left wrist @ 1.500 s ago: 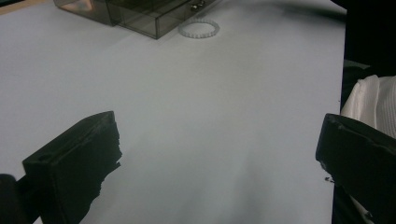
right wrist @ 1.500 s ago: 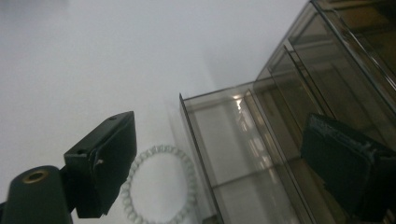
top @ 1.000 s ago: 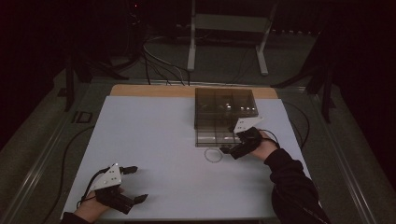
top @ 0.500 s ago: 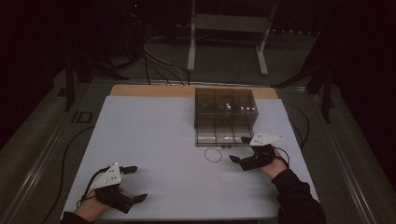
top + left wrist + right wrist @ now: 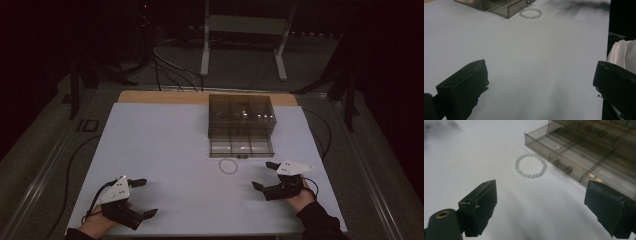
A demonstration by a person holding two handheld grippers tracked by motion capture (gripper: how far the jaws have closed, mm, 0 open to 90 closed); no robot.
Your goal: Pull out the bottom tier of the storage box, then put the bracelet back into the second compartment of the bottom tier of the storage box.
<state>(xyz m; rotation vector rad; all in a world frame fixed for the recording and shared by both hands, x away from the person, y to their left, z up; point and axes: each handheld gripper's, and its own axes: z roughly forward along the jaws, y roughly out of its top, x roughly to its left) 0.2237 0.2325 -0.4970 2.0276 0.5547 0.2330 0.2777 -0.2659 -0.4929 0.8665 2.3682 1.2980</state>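
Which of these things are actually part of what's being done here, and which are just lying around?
In use: bead bracelet; smoky plastic drawer box, its drawer pulled out; right gripper, open; left gripper, open.

Just there: white table; floor cables; metal stand.

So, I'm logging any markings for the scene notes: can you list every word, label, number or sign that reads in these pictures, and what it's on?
"ID": pale letters on a dark patch on the floor left of the table, dim but legible in the high view.
No other text reads: the smoky box, the bead bracelet, the left gripper and the right gripper show none.
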